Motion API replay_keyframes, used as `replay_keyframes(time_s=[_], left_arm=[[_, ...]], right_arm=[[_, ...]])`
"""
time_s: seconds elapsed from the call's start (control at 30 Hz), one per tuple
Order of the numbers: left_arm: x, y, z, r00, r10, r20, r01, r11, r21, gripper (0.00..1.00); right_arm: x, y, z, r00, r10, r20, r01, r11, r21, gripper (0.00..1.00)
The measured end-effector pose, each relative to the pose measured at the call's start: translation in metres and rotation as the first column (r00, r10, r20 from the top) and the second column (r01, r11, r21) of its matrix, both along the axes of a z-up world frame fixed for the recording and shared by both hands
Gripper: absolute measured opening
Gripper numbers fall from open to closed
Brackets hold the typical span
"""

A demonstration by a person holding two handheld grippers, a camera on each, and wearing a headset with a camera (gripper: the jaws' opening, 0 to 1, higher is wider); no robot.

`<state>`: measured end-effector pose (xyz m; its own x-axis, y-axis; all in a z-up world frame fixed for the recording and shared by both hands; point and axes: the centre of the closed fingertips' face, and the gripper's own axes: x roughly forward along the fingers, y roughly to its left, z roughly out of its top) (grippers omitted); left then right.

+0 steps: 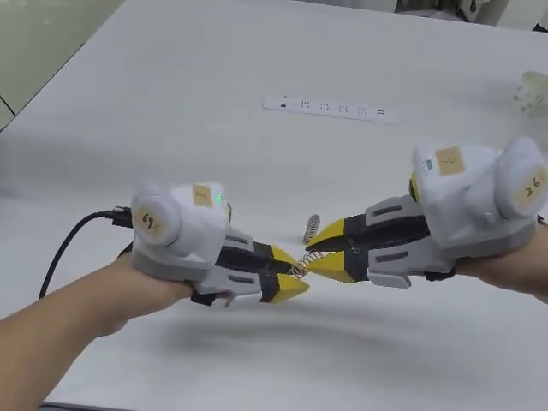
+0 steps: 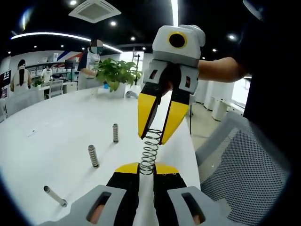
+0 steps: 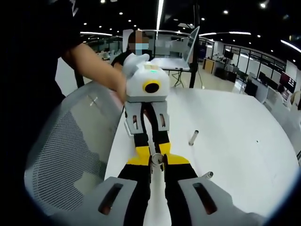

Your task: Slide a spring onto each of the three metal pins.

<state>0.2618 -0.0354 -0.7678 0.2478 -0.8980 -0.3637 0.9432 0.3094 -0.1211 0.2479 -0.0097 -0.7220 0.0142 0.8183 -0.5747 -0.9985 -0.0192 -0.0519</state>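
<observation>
Nearest, the left gripper has its jaws pinched almost closed on one end of a spring, held above the white table. The right gripper faces it tip to tip and clamps the spring's other end. Off to one side stand a bare pin, then a sprung pin and a second sprung pin, all well apart from the held spring. Farther off are a power strip, a potted plant and, past the table edge, a mesh chair.
</observation>
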Motion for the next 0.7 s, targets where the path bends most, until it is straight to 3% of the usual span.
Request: replay_keyframes(time_s=[0.3,0.7], left_arm=[[-0.0046,-0.0032,0.0010,1.000,-0.007,-0.002,0.007,1.000,0.002,0.02],[-0.0069,-0.0028,-0.0019,1.000,-0.008,-0.015,0.008,1.000,0.014,0.02]], right_arm=[[-0.0035,0.0098,0.0014,0.999,0.029,0.026,-0.030,0.999,0.031,0.07],[-0.0057,0.0100,-0.0026,0.998,0.029,0.053,-0.030,0.999,0.026,0.07]])
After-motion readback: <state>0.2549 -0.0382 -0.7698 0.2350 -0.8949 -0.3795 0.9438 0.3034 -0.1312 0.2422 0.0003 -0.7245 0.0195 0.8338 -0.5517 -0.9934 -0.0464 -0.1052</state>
